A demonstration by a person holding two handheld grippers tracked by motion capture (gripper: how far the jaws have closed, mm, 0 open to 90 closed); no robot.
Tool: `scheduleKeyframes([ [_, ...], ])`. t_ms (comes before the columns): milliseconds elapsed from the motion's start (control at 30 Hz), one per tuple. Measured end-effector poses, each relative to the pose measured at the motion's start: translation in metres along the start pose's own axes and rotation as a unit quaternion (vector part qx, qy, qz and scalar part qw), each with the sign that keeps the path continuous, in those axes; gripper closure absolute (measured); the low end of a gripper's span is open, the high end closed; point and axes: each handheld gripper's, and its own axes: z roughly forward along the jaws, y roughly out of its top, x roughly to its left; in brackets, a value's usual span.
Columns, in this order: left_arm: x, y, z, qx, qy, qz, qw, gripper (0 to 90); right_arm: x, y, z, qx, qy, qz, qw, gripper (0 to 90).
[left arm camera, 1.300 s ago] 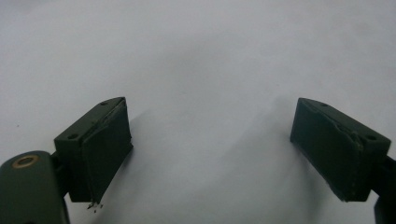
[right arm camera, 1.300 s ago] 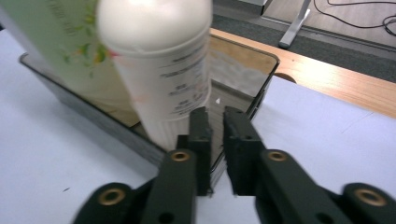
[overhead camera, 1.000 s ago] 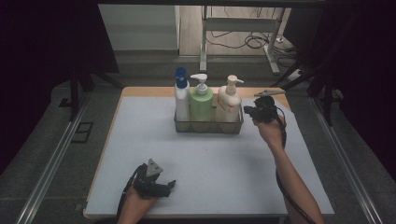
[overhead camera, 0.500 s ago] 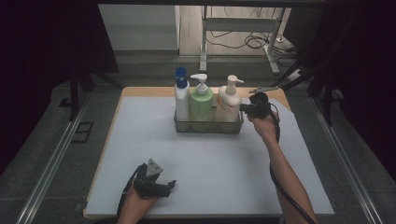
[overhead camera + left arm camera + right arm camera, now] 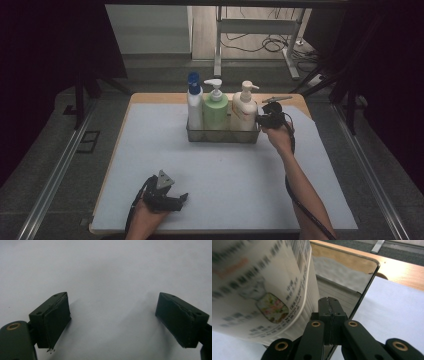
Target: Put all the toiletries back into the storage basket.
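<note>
Presently, your right gripper stood with jaws pressed together, empty, just beside the cream pump bottle at the right end of the metal caddy. Green pump bottle and blue-capped bottle stood alongside. Your left gripper rested near the white mat's front edge, jaws apart, empty.

The right tool has its two black jaws pressed flat together, nothing between them, their tips against the end wall of a clear, dark-rimmed rectangular basket. Just left stands a cream plastic bottle with a printed label, blurred. The basket rests on a white surface edged with wood.
</note>
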Motion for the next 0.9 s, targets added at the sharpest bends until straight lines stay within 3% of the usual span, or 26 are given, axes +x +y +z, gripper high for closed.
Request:
scheduleKeyframes([
  [567,0.000,0.000,0.000,0.000,0.000,0.000,1.0000,12.1,0.008,-0.002,0.010,0.012,0.004,-0.001,0.9999,89.2],
  [900,0.000,0.000,0.000,0.000,-0.001,-0.001,1.0000,12.1,0.018,-0.003,0.017,0.019,0.014,-0.015,0.9996,88.5],
])
